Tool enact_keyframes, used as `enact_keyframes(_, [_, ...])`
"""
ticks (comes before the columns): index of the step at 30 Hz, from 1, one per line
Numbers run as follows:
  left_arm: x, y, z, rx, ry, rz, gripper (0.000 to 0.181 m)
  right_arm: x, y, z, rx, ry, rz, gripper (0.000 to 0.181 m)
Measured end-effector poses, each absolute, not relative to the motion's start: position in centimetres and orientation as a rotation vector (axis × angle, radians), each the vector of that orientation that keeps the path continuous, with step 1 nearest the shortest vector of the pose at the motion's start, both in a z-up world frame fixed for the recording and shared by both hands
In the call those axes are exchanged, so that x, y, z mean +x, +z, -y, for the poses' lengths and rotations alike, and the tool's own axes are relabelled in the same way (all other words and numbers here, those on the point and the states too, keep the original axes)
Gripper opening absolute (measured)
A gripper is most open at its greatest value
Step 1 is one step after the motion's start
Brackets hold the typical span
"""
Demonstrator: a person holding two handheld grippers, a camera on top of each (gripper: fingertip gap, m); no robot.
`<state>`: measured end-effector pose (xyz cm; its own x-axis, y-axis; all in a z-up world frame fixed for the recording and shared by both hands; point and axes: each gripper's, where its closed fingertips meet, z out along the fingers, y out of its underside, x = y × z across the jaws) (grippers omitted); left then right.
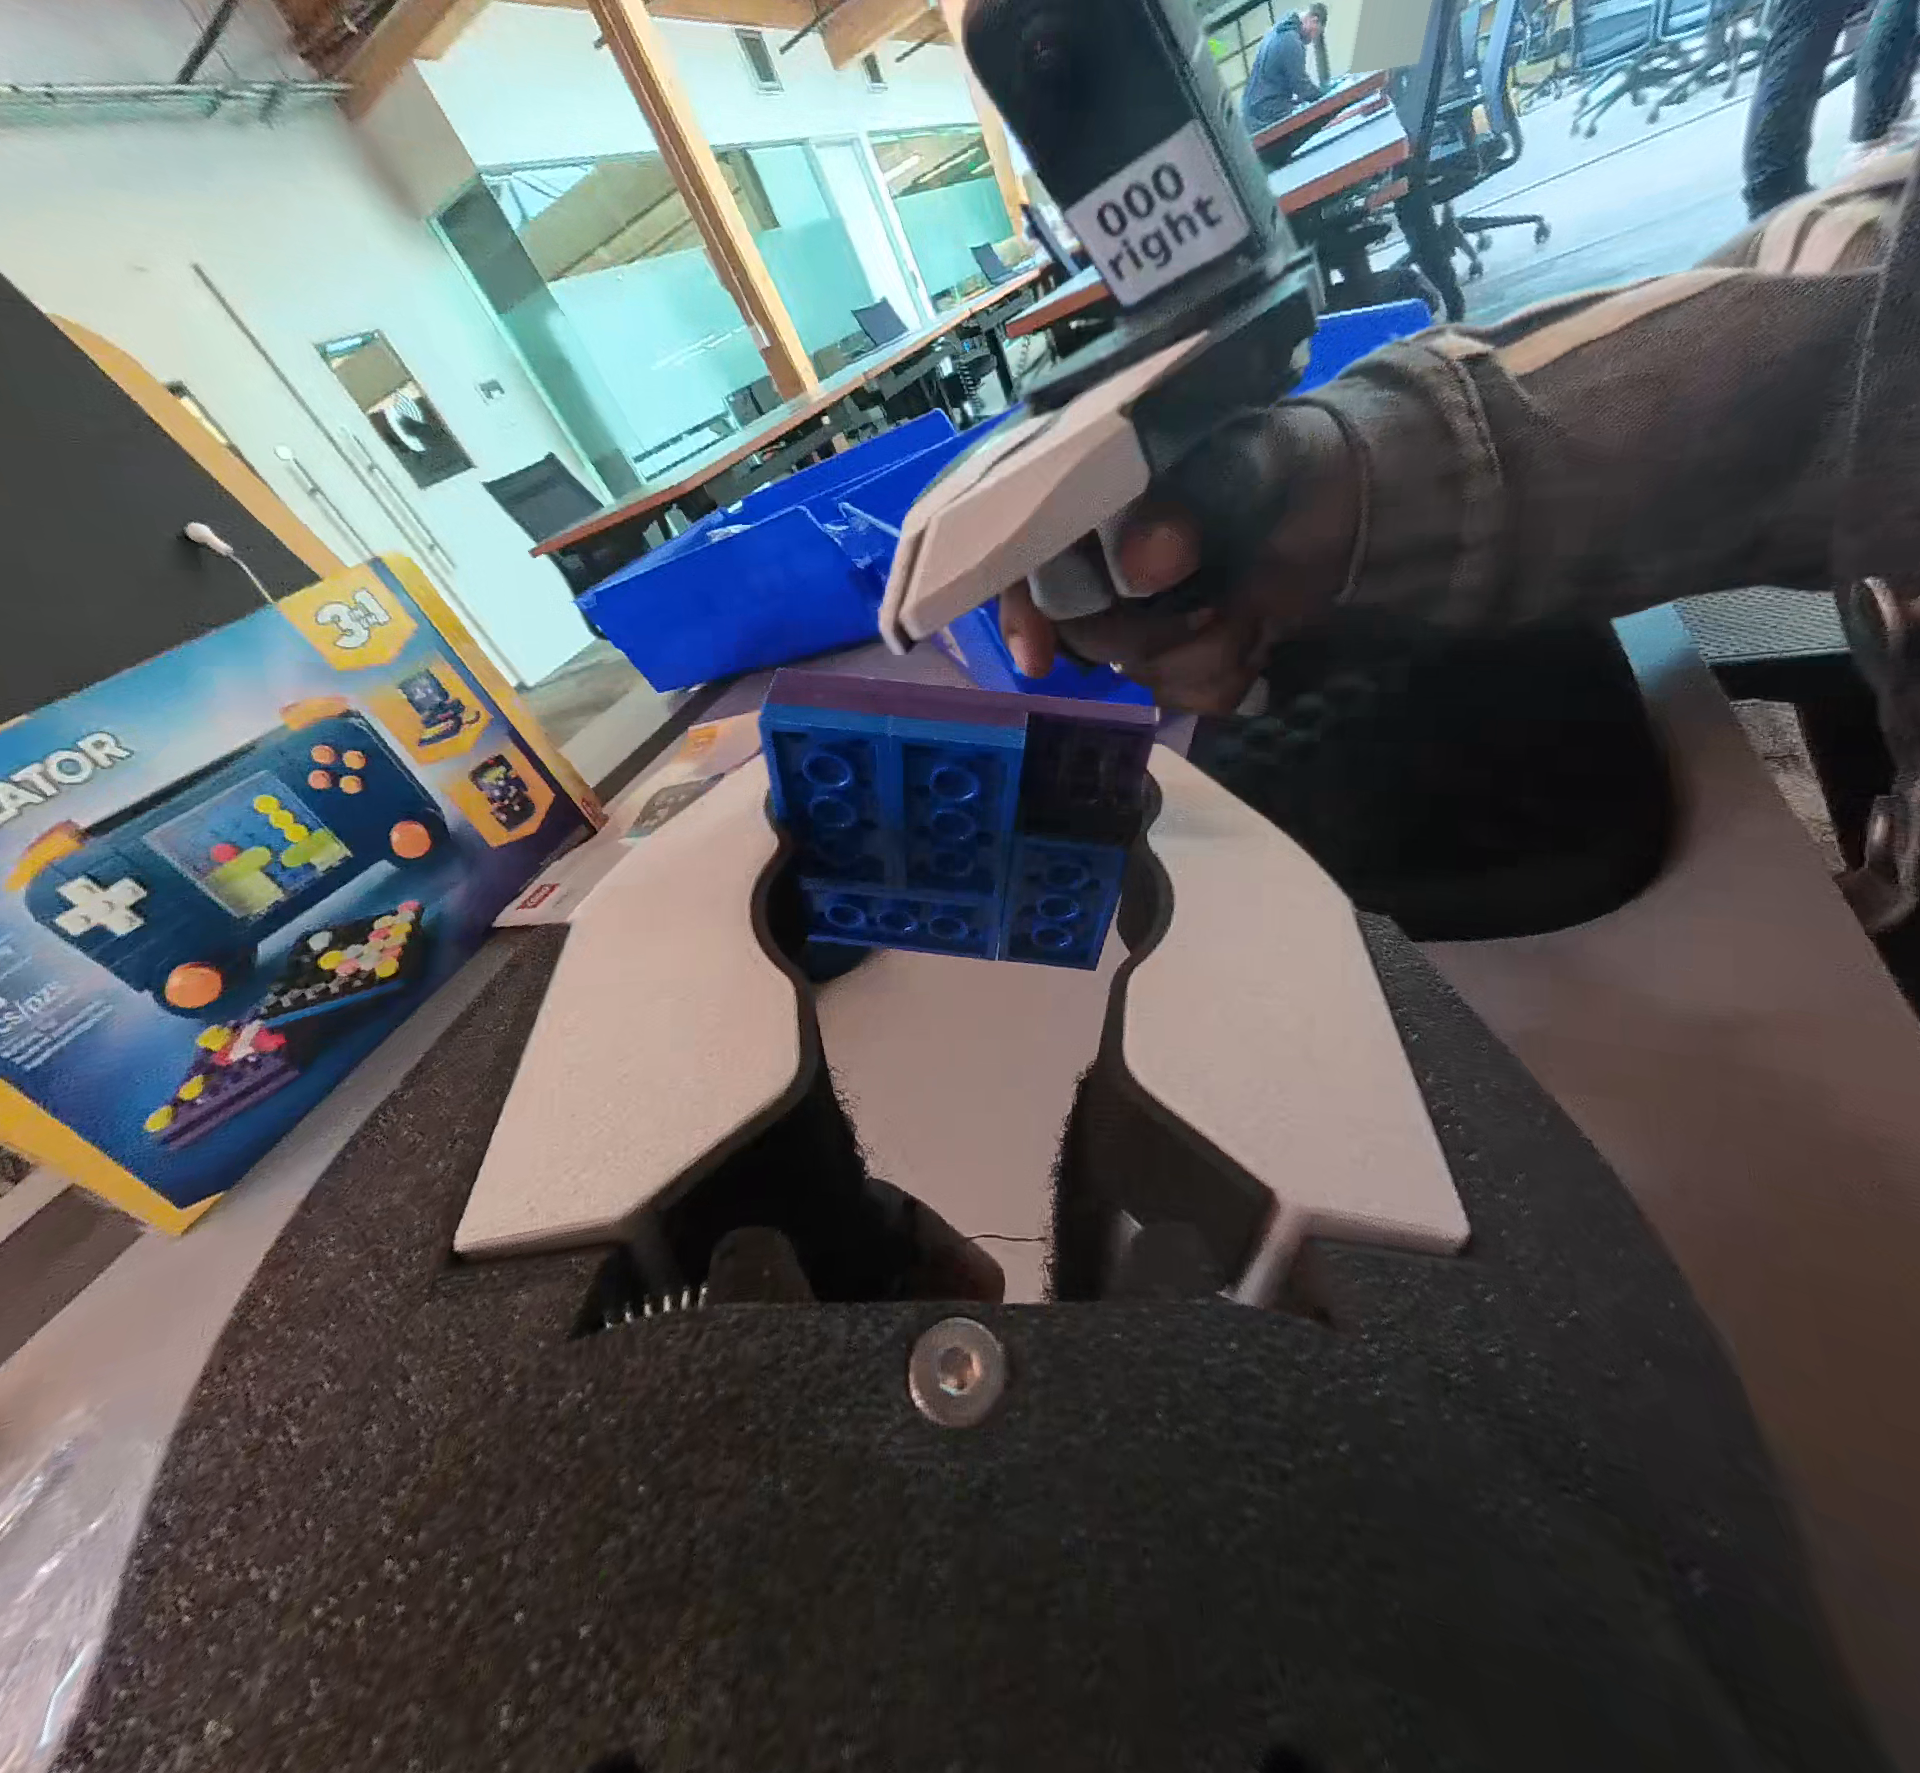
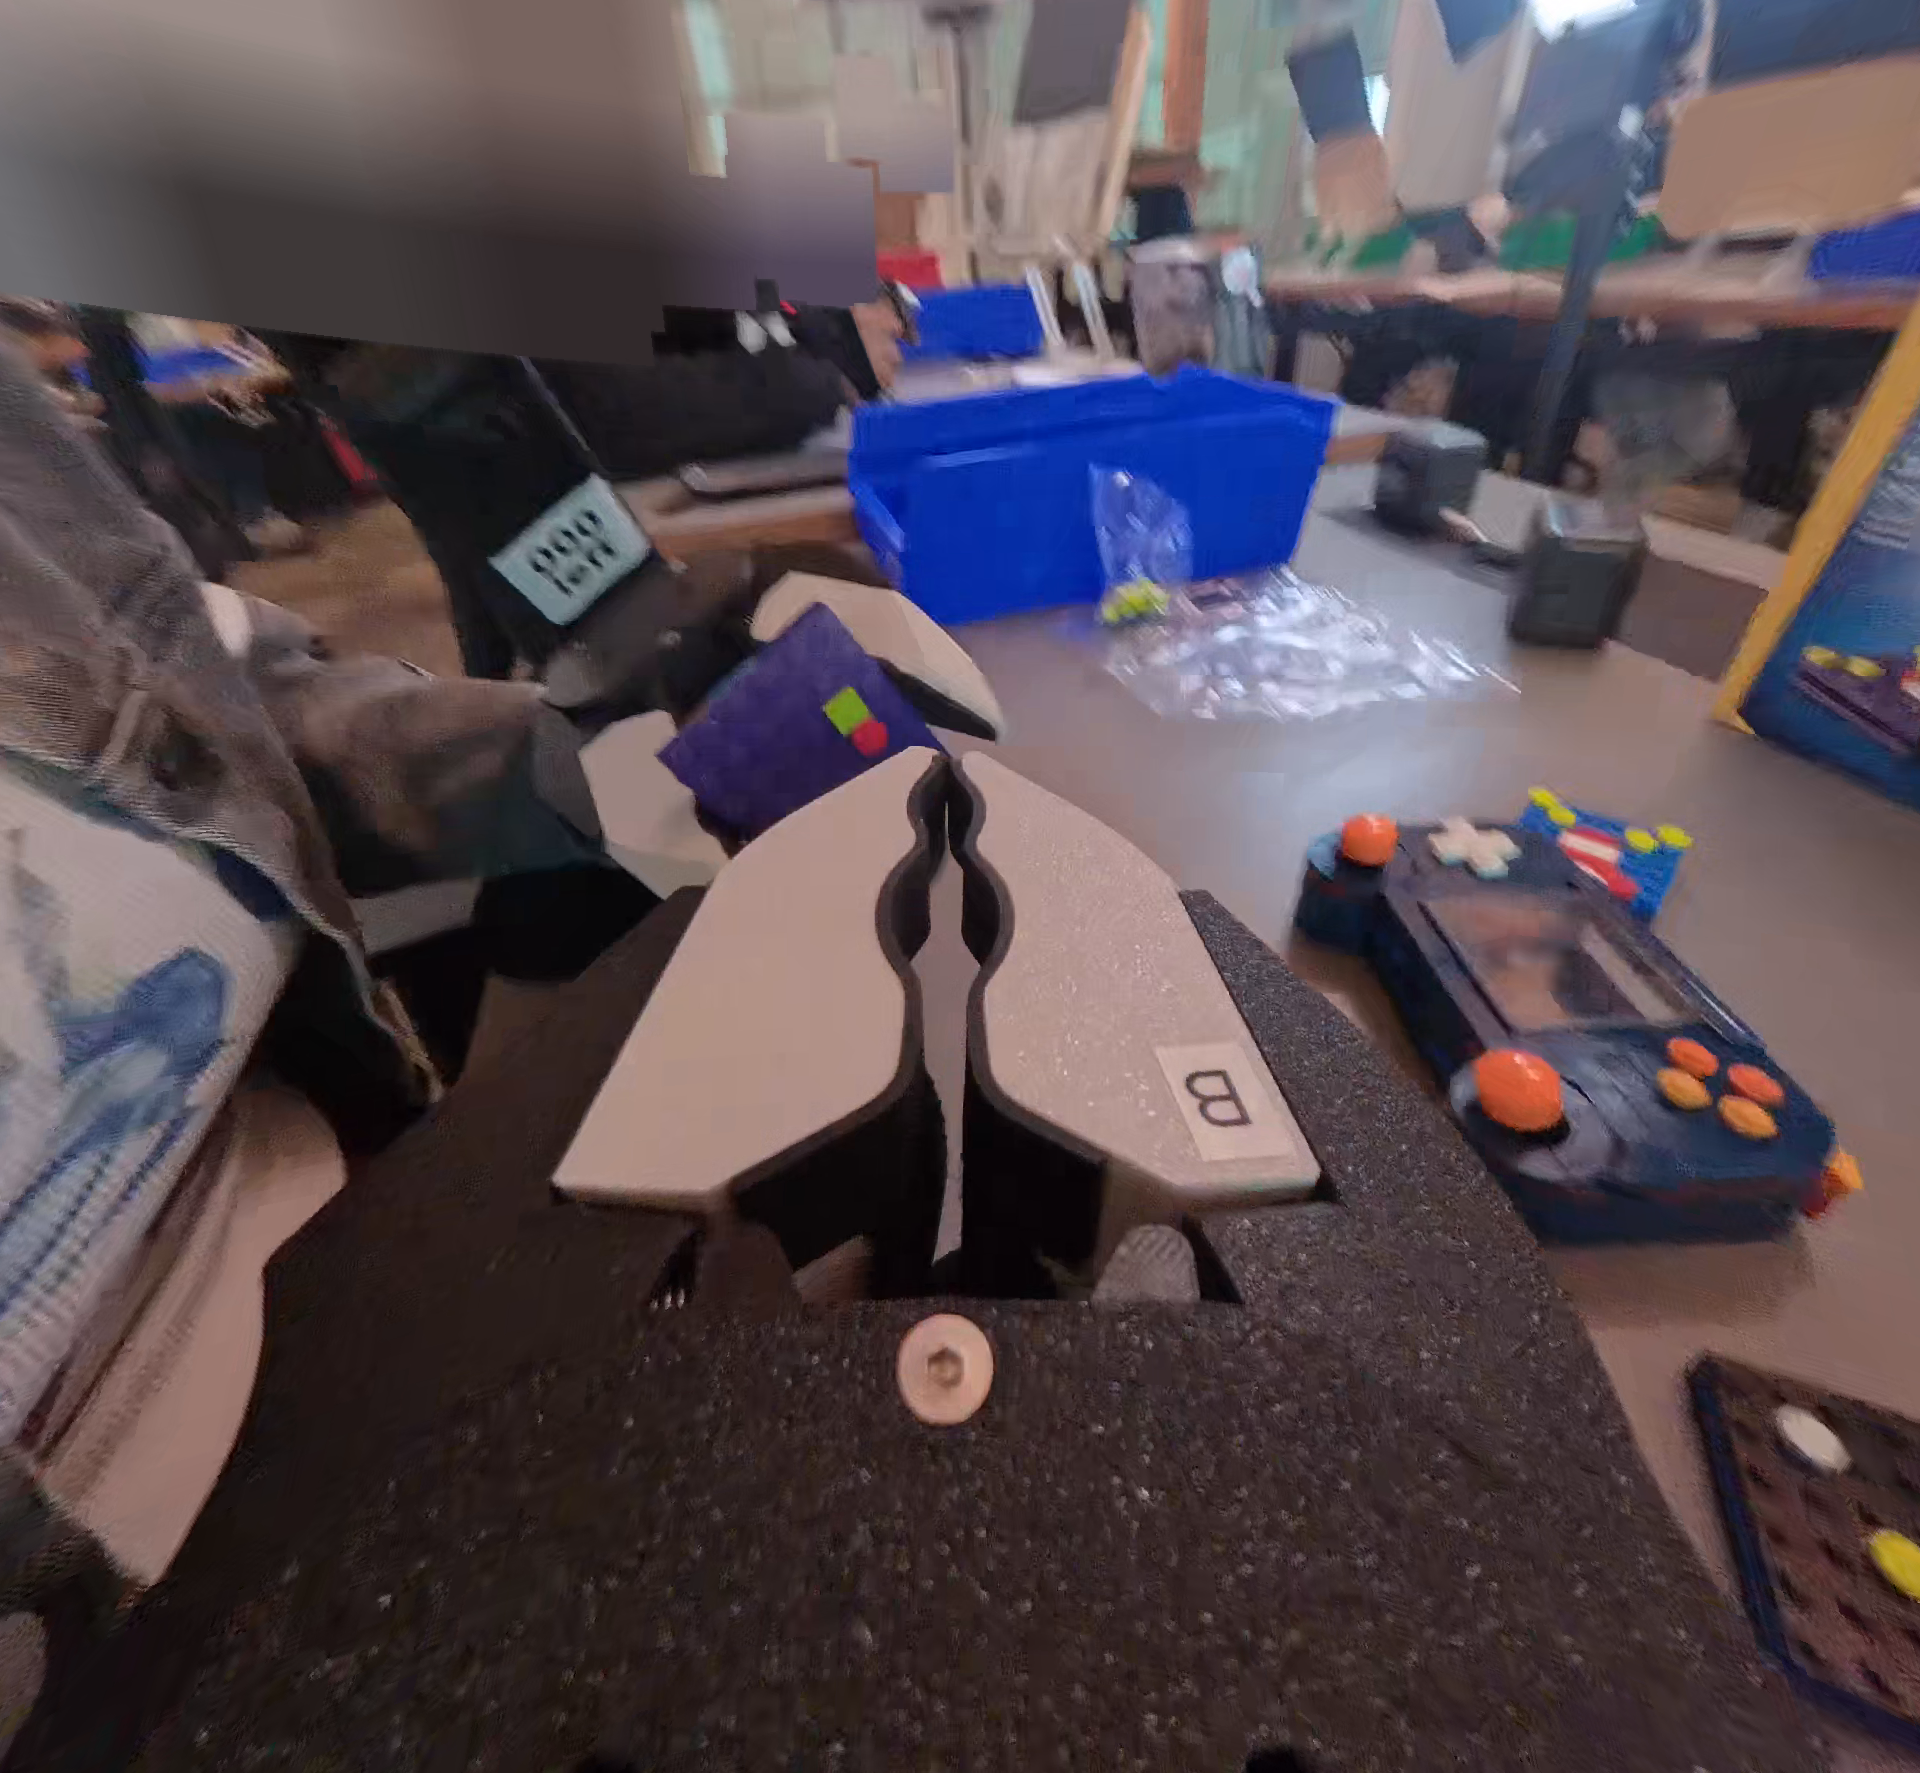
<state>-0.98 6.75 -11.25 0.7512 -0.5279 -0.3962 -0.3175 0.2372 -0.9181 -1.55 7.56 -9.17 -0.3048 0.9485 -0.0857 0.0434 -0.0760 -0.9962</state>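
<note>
**Asker:** What is the left gripper (image 1: pixel 961 850) doing?

**Describer:** Its jaws are parted about the width of a small brick-built plate assembly (image 1: pixel 951 824) and closed against its two side edges, holding it up off the table (image 1: pixel 1662 1152). The assembly is a purple plate with blue plates pressed onto its underside. That underside, with its round sockets, faces the left wrist camera. In the right wrist view the far face shows purple, with a small green square tile and a red round tile on it.

**Asker:** And the right gripper (image 2: pixel 948 767)?

**Describer:** Its jaws are closed together with nothing visible between them. The tips sit just beside the assembly's top edge, above and to its right in the left view. Whether they touch it, I cannot tell.

**Asker:** How would the assembly handle?

**Describer:** My judgement is light, stiff plastic with smooth, slippery faces. The plates could pop apart if twisted or pressed at a seam, so the side edges look like the safest hold.

**Asker:** What lies around the assembly?

**Describer:** A blue storage bin (image 2: pixel 1091 497) stands behind it, with crumpled clear plastic bags (image 2: pixel 1288 643) in front of the bin. The printed toy box (image 1: pixel 270 850) stands to the assembly's left in the left view. In the right view, a dark blue brick-built handheld console (image 2: pixel 1579 1027) with orange buttons lies to its right.
</note>
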Motion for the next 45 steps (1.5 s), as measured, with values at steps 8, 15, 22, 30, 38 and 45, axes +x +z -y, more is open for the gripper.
enact_keyframes(8, [-0.3,-11.6,-6.4,-1.343,-0.127,-0.826,0.059,-2.8,-9.5,-4.3,-1.091,1.7,1.444,0.013])
enact_keyframes(15, [0.0,-11.9,-6.2,-1.336,-0.106,-0.863,0.059,-2.9,-10.1,-4.0,-1.119,1.704,1.48,0.01])
enact_keyframes(22, [0.4,-12.3,-6.0,-1.34,-0.129,-0.902,0.059,-2.5,-10.5,-3.8,-1.149,1.751,1.529,0.012])
enact_keyframes(30, [0.5,-12.5,-6.0,-1.355,-0.161,-0.904,0.058,-2.4,-10.6,-3.7,-1.131,1.757,1.54,0.008])
enact_keyframes(38, [0.9,-13.6,-5.9,-1.416,-0.204,-0.962,0.058,-2.0,-11.6,-3.9,-1.018,1.47,1.739,0.008])
enact_keyframes(45, [0.8,-14.3,-6.4,-1.452,-0.146,-0.984,0.058,-1.6,-15.6,-4.2,-0.879,0.964,2.06,0.001])
